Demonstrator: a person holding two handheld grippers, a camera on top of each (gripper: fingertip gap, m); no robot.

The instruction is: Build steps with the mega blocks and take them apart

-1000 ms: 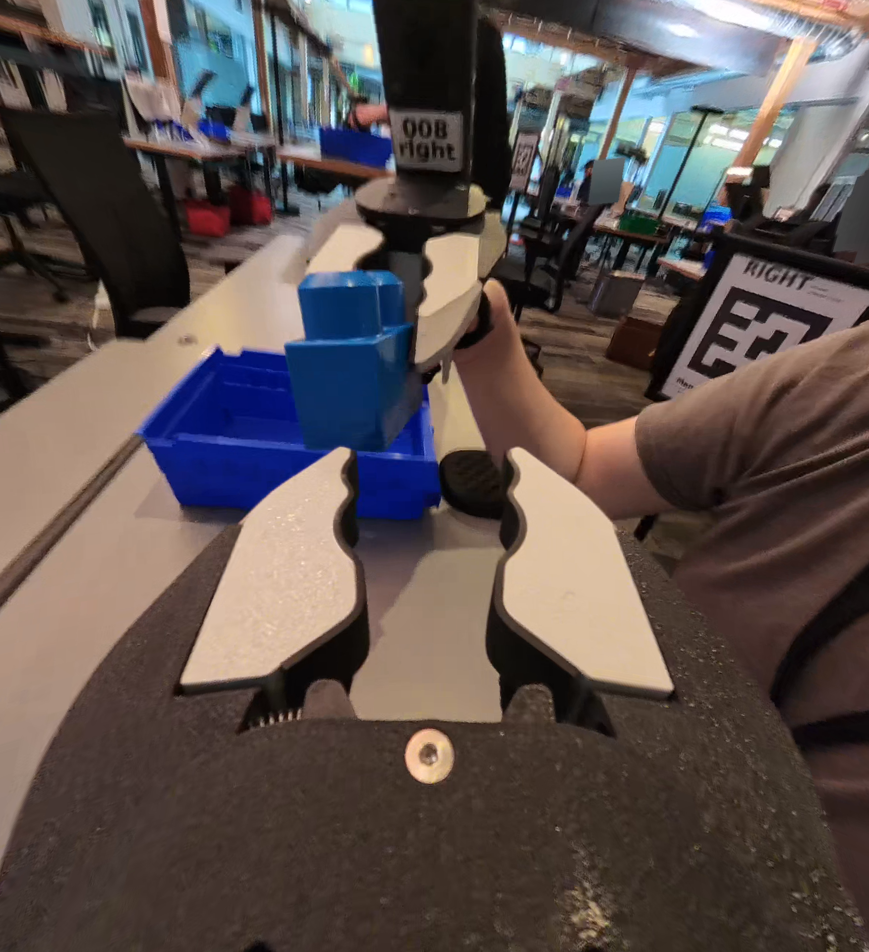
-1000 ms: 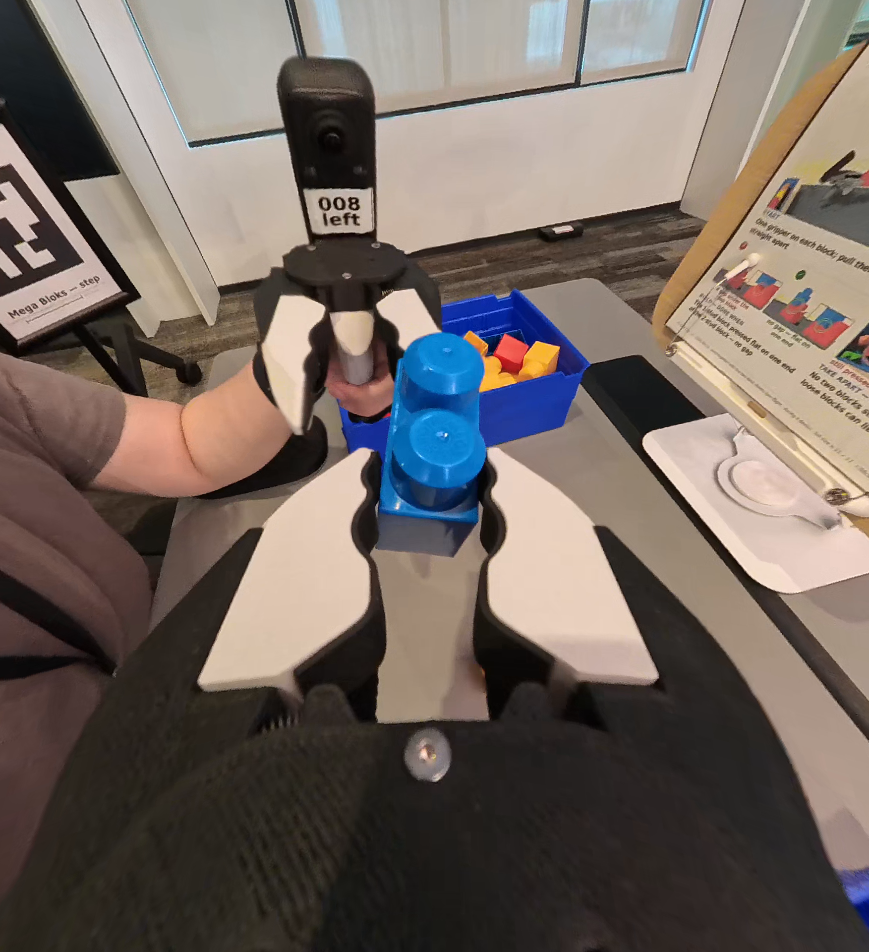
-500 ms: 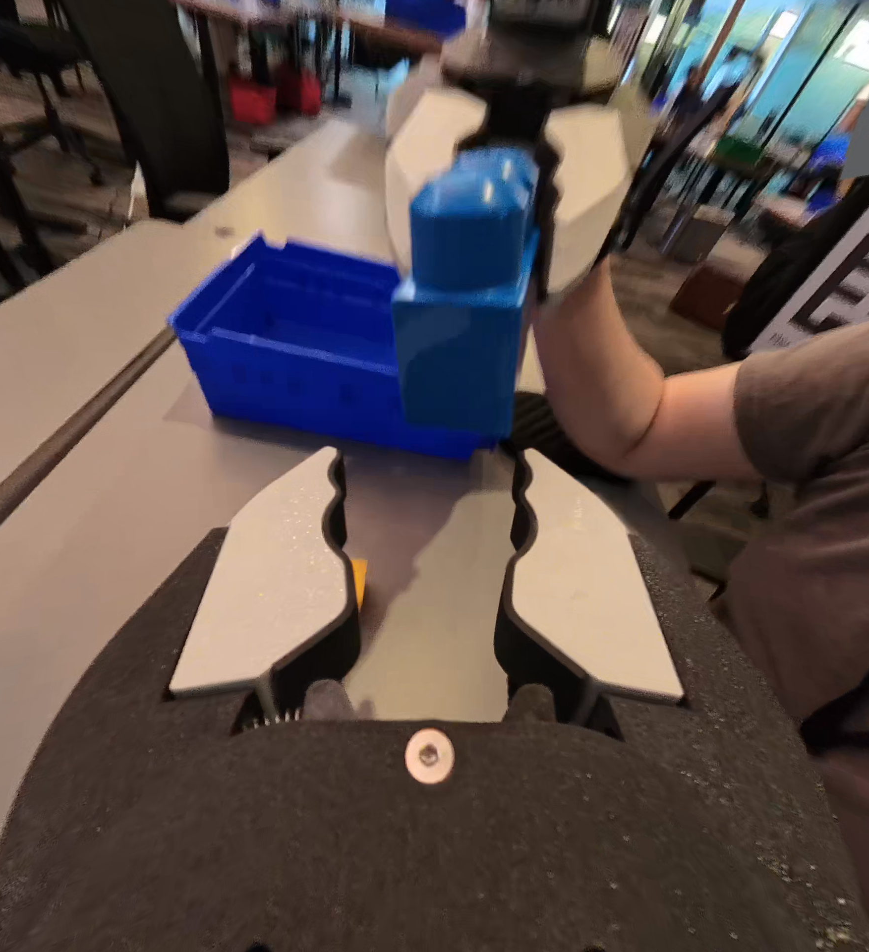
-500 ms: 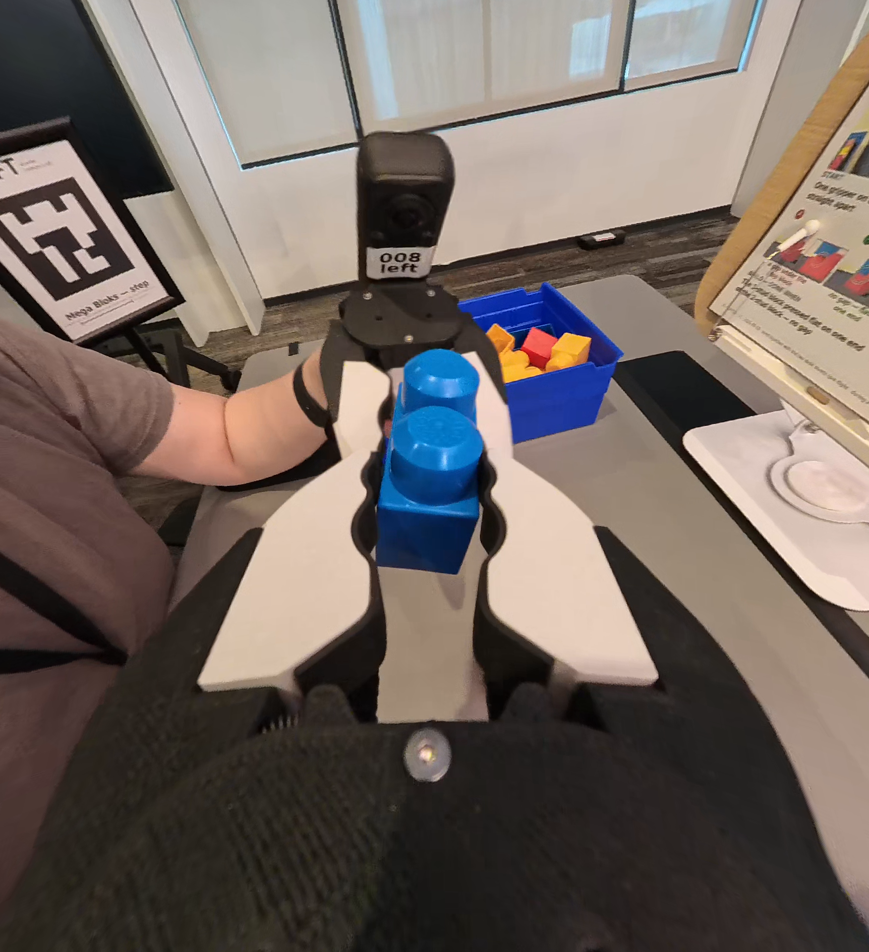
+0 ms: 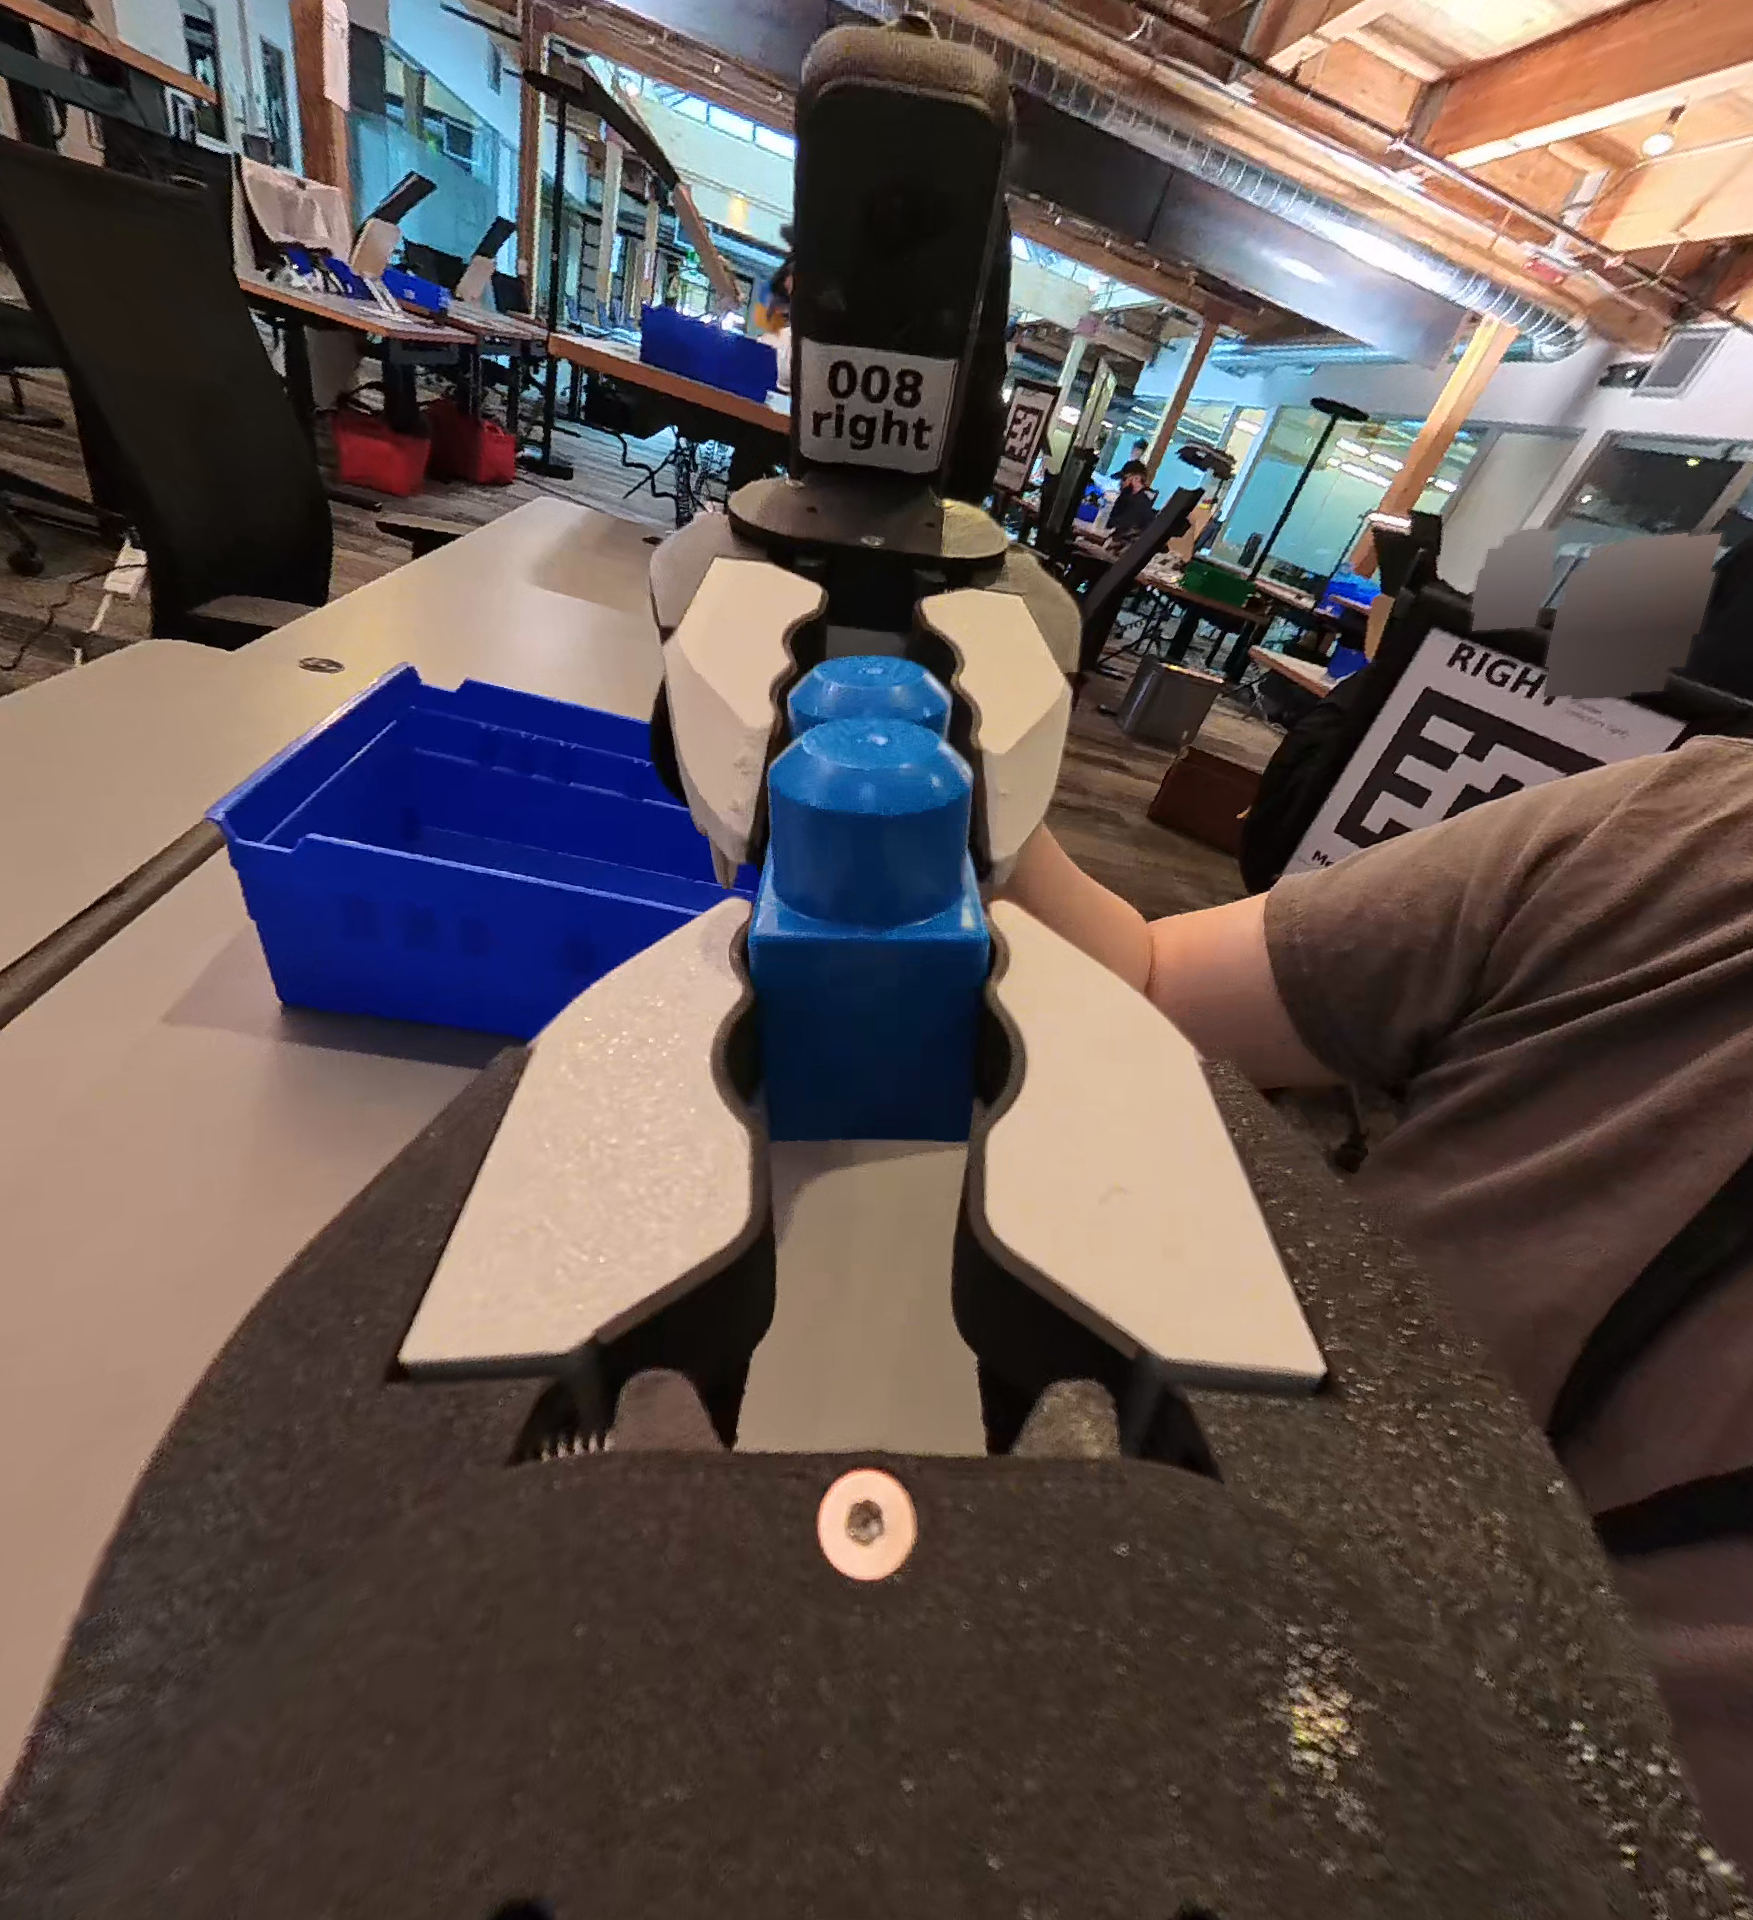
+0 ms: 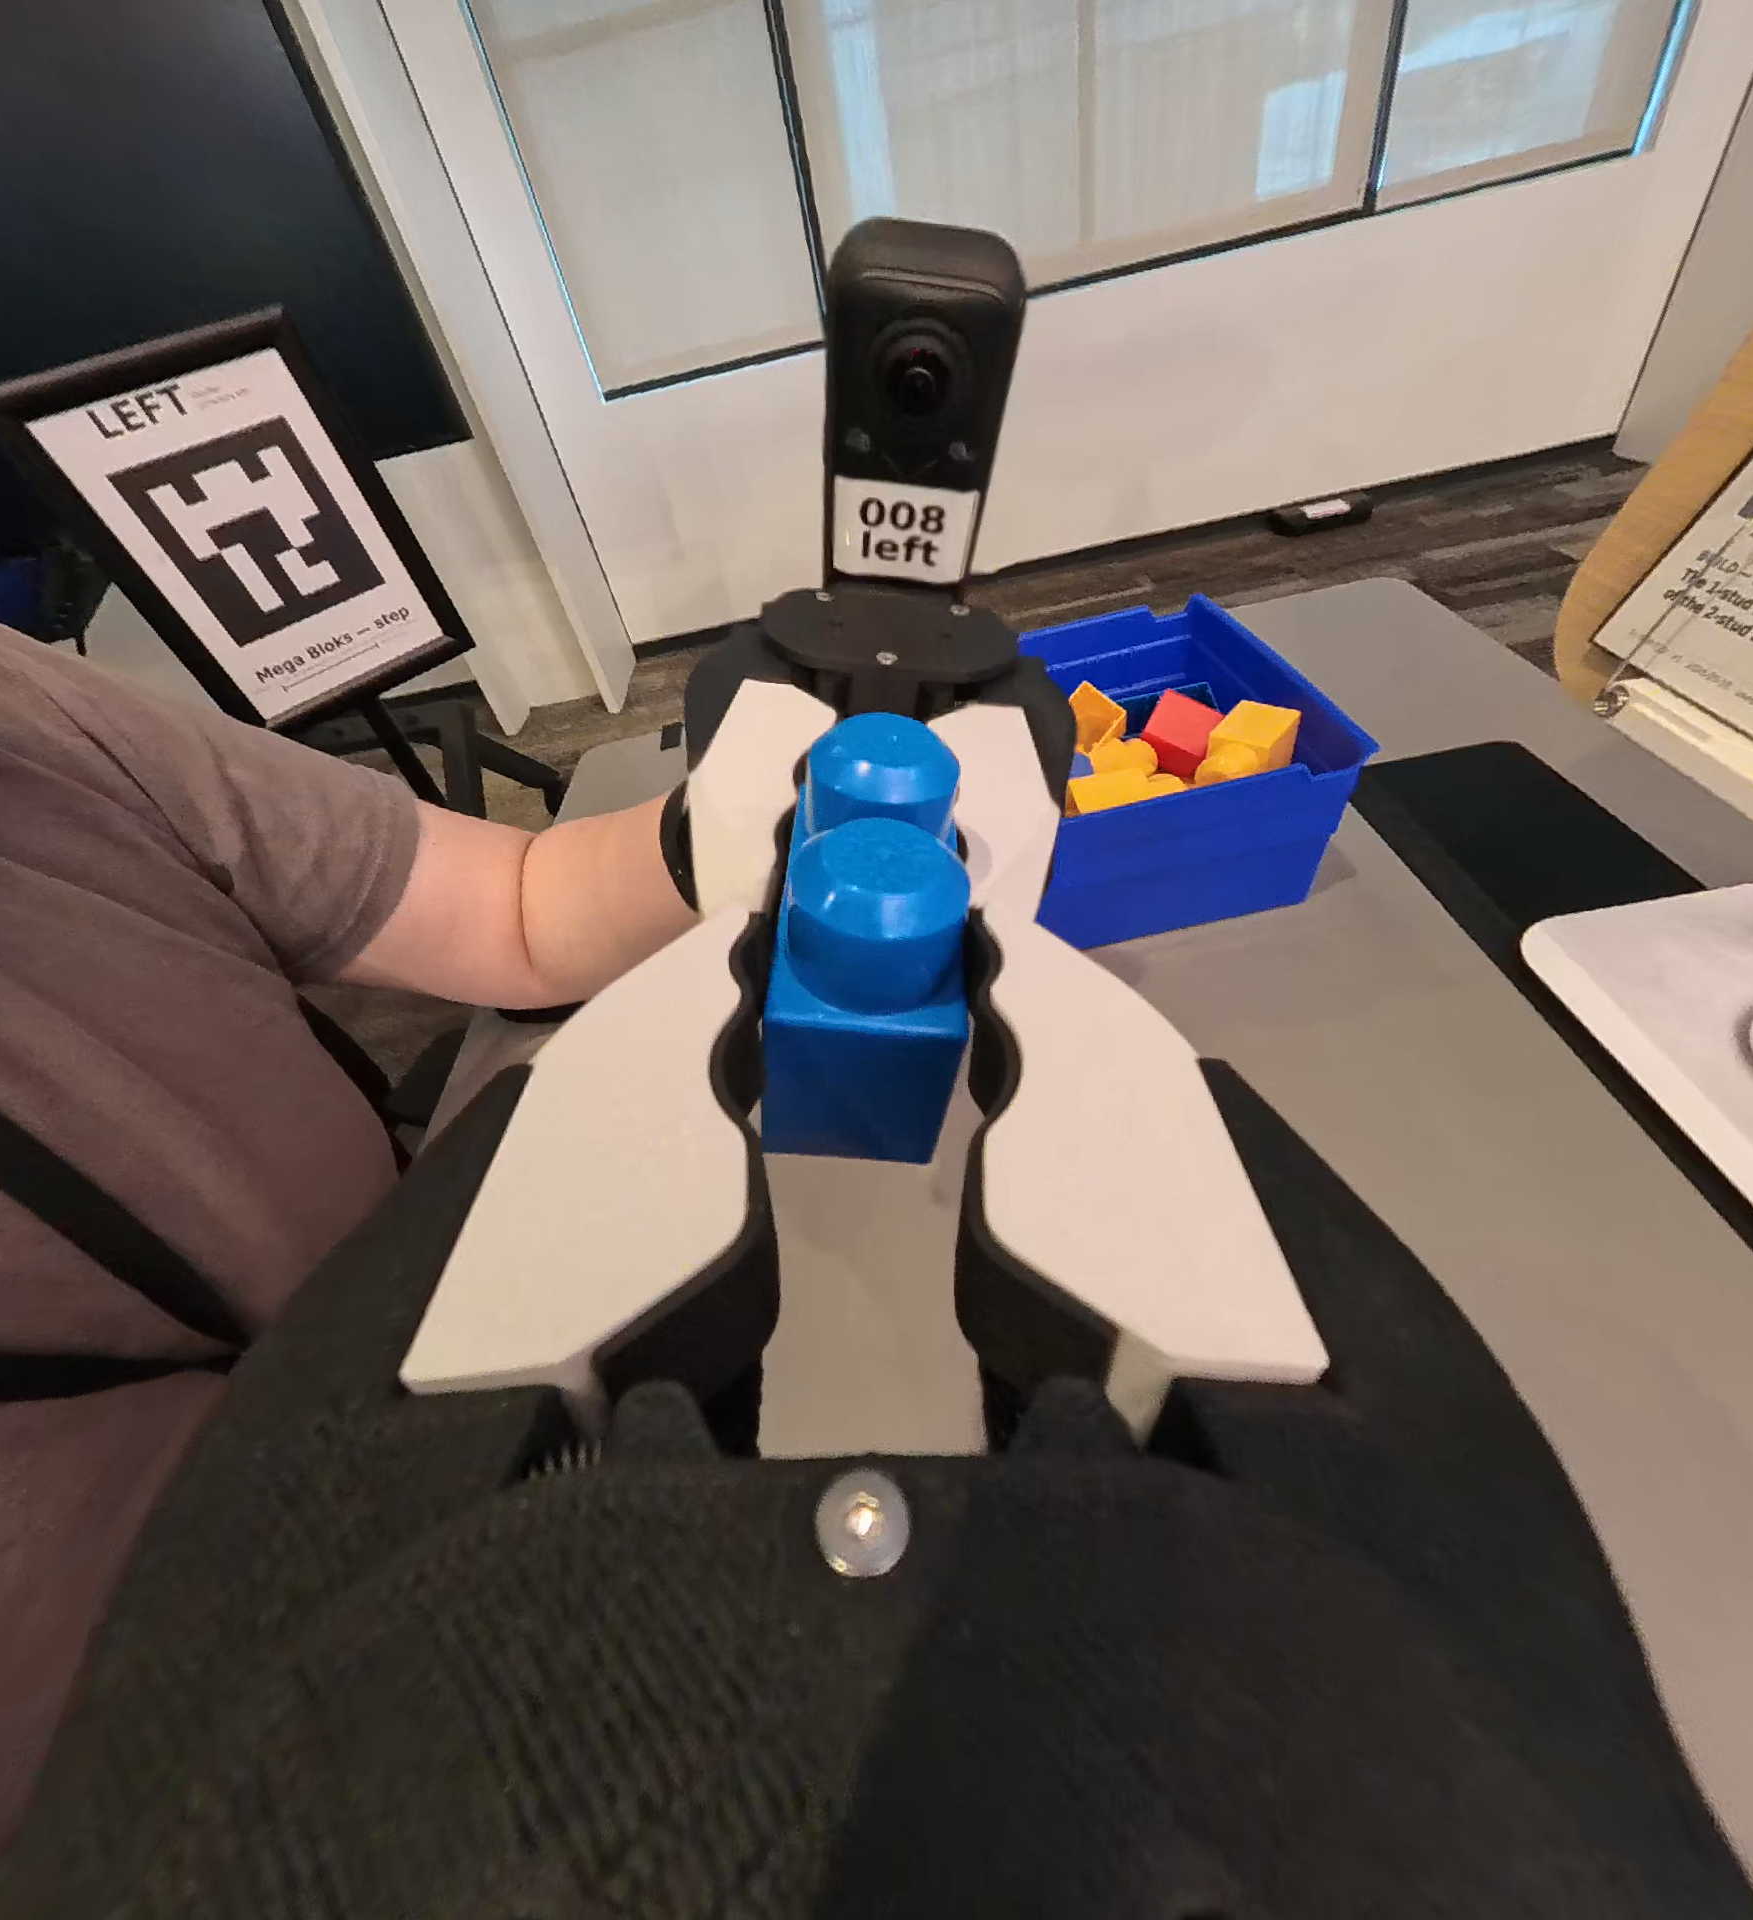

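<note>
A blue two-stud block (image 5: 867, 1018) is held in the air above the grey table (image 5: 124, 1195), gripped from both ends. In the left wrist view my left gripper (image 5: 867, 956) is shut on its near end, both pads pressing its sides. My right gripper (image 5: 867, 727) faces me and is shut on the far end. The right wrist view shows the same from the other side: my right gripper (image 6: 867, 956) pinches the near end of the block (image 6: 856, 1070), and my left gripper (image 6: 877, 790) clamps the far end.
An empty blue bin (image 5: 456, 904) stands on the table left of the block. A second blue bin (image 6: 1194, 862) holds yellow blocks (image 6: 1256, 732) and a red one (image 6: 1178, 727). A black mat (image 6: 1516, 831), a white tray (image 6: 1682, 997) and an instruction board (image 6: 1734, 582) lie to the right. Only a small space, under 4 cm, lies between the two pairs of fingers.
My left gripper was open and apart from the block; it has come up to the block's free end and shut on it. My right gripper has kept its hold throughout.
</note>
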